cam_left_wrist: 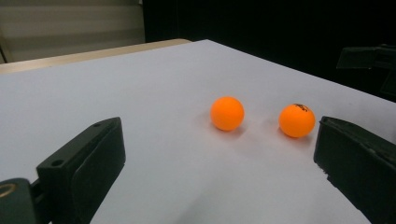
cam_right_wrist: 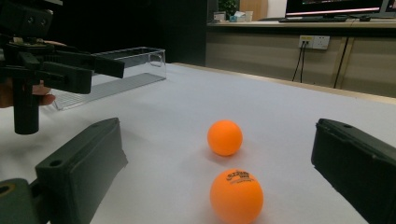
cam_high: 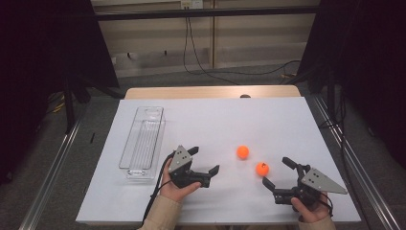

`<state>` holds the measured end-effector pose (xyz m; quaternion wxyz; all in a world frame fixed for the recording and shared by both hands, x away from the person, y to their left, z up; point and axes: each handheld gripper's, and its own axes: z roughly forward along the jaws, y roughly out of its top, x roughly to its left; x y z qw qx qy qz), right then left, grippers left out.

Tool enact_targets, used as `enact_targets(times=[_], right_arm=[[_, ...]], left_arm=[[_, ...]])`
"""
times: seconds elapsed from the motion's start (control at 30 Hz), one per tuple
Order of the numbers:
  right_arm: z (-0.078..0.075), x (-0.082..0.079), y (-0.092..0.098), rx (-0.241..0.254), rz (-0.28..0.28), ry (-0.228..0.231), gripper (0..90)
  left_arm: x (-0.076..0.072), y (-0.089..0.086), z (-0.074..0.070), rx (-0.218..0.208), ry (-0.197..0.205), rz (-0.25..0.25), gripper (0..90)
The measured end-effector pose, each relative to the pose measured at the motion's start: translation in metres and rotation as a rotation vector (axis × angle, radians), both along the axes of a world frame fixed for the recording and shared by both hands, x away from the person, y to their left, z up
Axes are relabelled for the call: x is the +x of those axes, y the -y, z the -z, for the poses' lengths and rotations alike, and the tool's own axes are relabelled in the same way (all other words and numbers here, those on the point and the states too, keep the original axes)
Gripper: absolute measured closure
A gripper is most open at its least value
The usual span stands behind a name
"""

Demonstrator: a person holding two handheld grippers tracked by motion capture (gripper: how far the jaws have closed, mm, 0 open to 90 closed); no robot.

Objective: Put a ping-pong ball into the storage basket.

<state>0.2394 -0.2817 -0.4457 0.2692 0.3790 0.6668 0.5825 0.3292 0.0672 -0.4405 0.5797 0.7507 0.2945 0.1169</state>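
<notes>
On the white table [cam_high: 287, 124], the right gripper [cam_high: 276, 173], fingers spread wide, nears the printed orange ball [cam_high: 262, 168], likely about to close; the left gripper [cam_high: 204, 160] waits open.

White sheet [cam_high: 215, 120] covers the table; bare wooden edge [cam_high: 213, 91] along the far side. Grey floor [cam_high: 158, 74] beyond, black cables [cam_high: 201, 67] trailing across it. Beige panelled wall [cam_high: 239, 43] behind, wall socket [cam_right_wrist: 314, 42] on it. Black curtains [cam_high: 43, 48] both sides. Metal rails [cam_high: 52, 167] flank the table.
</notes>
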Motion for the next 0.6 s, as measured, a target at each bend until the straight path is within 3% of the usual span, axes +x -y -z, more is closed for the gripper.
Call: enact_targets(times=[0.6], right_arm=[[-0.0003,-0.0001,0.0000,0.002,-0.003,0.002,1.7]], left_arm=[[0.0034,0.0084,0.0003,0.020,-0.002,0.015,2.2]])
